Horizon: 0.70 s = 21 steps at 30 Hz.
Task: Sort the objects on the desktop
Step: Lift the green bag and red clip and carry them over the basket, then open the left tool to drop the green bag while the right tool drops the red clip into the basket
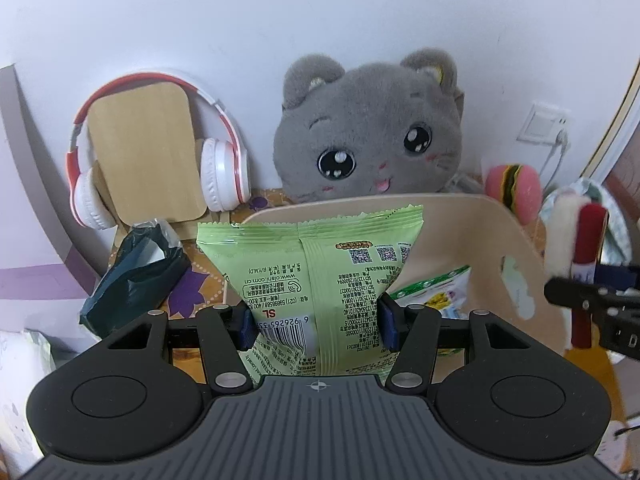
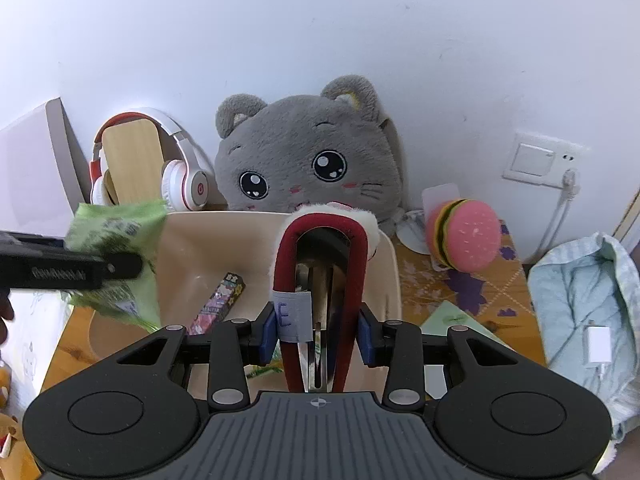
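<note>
My left gripper is shut on a light green snack packet, its blue pads pressing both sides of the packet's lower part. The packet hangs in front of a beige bin. My right gripper is shut on a dark red hairband with a white fluffy top and a grey "E" tag, held above the beige bin. Inside the bin lies a pink and black snack stick. The right wrist view shows the green packet at the bin's left edge.
A grey cat plush leans on the wall behind the bin. Red and white headphones hang on a wooden stand to its left. A dark bag lies left, a burger toy and a pale blue cloth bag right.
</note>
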{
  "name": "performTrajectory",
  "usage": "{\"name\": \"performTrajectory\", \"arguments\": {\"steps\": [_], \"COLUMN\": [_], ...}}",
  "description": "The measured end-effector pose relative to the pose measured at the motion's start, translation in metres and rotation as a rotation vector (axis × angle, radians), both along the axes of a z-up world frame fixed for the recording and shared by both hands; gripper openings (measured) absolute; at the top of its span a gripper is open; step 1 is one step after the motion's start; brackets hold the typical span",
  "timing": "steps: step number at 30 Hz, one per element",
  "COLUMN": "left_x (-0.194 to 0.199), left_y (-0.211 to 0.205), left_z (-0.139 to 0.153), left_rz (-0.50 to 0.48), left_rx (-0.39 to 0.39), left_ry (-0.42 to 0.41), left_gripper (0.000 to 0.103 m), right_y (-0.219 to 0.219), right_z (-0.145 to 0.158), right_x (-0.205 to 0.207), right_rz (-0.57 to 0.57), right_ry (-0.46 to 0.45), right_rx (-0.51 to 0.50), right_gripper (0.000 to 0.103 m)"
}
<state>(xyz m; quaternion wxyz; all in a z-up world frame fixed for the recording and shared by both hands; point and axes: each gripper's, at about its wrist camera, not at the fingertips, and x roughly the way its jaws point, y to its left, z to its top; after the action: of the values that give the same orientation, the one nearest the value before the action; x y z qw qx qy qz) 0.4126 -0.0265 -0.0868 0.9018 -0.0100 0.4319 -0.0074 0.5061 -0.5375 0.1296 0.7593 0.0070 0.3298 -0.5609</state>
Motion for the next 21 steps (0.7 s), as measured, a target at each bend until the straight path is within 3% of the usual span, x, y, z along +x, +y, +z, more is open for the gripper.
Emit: {"name": "performTrajectory", "arguments": {"steps": [8,15,21], "left_x": [0.021,0.030,0.030], "left_y": [-0.014,-0.028,-0.038], "left_z": [-0.033,-0.058,-0.074], "left_rz": [-0.035,-0.080,-0.122], "left_rx": [0.001,0.010,0.044], "left_ry": [0.077,0.146,0.192], "left_gripper": [0.057,0.057,0.057], "right_y": [-0.039,-0.067,-0.073], "right_z": [-0.027,-0.052,-0.062], "right_x": [0.023,0.022,0.021], "right_rz": [-0.049,-0.130,-0.149], "right_ry": [0.076,0.126,0.161], "right_rx": [0.072,0.158,0.170], "right_gripper": [0.037,0.037,0.037]}}
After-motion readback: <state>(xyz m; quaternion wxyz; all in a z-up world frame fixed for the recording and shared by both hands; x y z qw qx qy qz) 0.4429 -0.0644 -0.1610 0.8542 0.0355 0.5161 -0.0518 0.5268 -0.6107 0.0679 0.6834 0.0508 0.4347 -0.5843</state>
